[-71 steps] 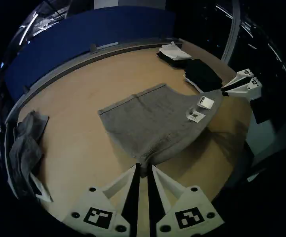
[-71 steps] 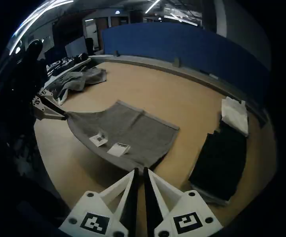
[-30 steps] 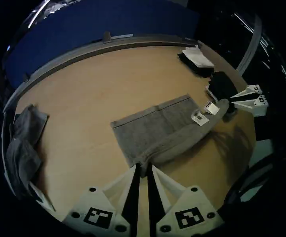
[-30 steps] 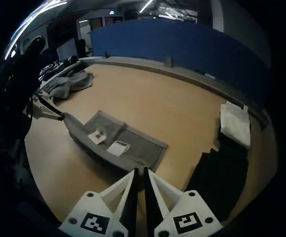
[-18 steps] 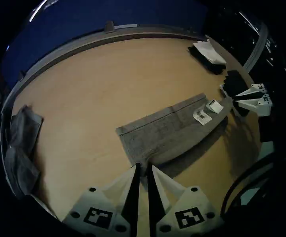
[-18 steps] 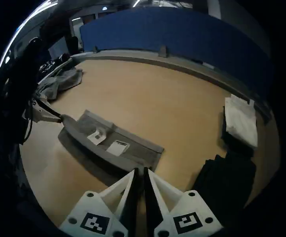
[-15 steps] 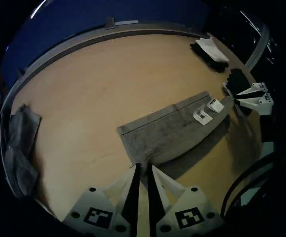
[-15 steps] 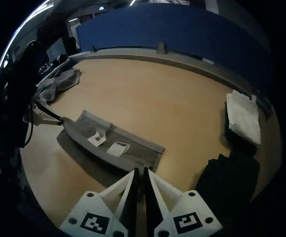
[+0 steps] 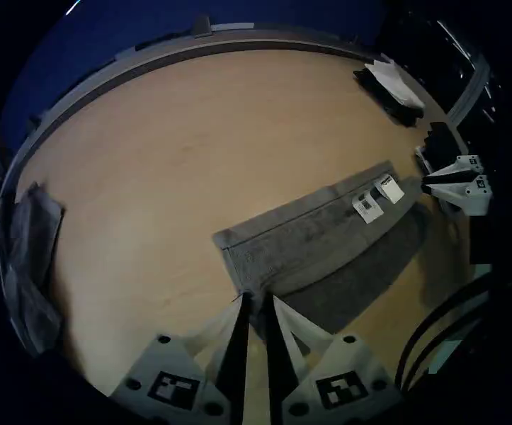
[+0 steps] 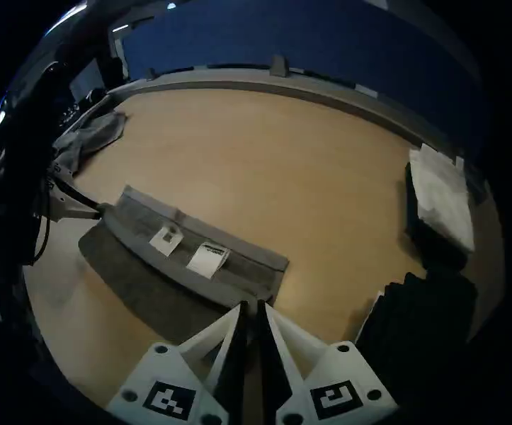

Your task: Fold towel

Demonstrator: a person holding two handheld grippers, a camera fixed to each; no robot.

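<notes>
The left hand-held gripper (image 9: 256, 301) was seen with its two fingers drawn almost together, and one corner of the grey towel (image 9: 312, 234) was pinched between them. The right hand-held gripper (image 10: 251, 308) was closed to the same narrow gap, with the opposite corner of the same long edge clamped between its fingers. In the left gripper view, the right hand-held gripper was seen farther off at the right end of the towel.

The towel was spread on the wooden surface (image 9: 185, 142) as a long narrow band. The held edge was raised slightly and stretched between the two hand-held grippers, while the far edge lay flat on the surface. Two white labels (image 10: 207, 260) were seen on the upper face near the right-hand end. A darker area lay beneath the held edge; whether it was shadow or cloth could not be told.

A crumpled grey cloth (image 9: 29, 262) lay at the left edge of the surface. Folded dark and white items (image 10: 436, 198) were stacked at the right edge, well apart from the towel. The far side was bounded by a blue partition (image 10: 312, 42).
</notes>
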